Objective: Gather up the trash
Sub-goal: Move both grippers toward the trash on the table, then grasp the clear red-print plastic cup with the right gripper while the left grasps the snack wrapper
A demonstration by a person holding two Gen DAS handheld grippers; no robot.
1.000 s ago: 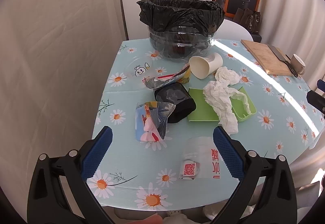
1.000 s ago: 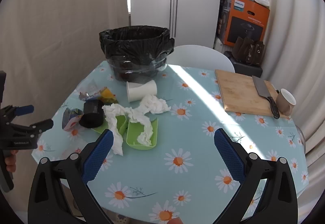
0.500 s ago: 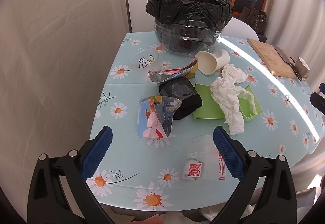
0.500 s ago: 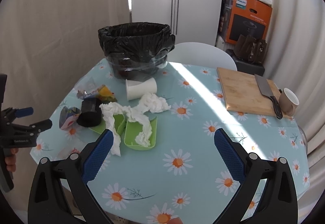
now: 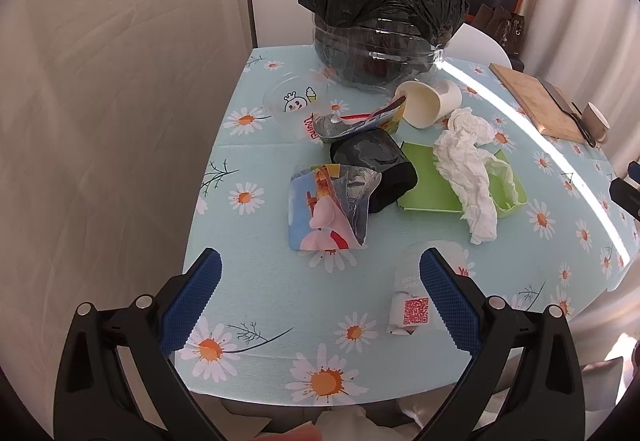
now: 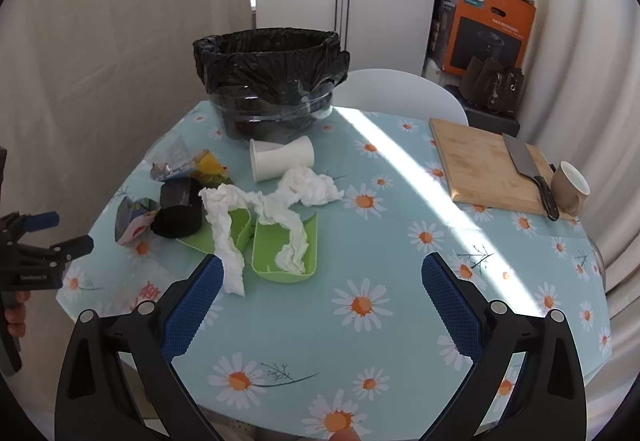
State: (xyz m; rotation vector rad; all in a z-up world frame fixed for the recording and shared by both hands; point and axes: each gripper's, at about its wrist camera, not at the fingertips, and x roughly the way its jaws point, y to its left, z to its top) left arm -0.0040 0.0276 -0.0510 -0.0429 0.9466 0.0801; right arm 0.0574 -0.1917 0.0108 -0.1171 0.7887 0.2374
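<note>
Foil snack wrapper [image 5: 326, 211]: light, crinkly, slippery; pinch its raised near edge. Both hand-held grippers, left [image 5: 316, 295] and right [image 6: 318, 299], released, empty.

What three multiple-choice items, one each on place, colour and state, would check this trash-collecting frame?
1. Where does the cleaver lie?
A. On the cutting board
B. In the bin
C. On the chair

2. What colour is the bag lining the bin?
A. White
B. Black
C. Blue

3. How does the paper cup rest?
A. Upright
B. Upside down
C. On its side

Answers: 1 A, its blade rests on the wood. 2 B, black plastic folds over the clear rim. 3 C, its open mouth faces sideways on the table.
</note>
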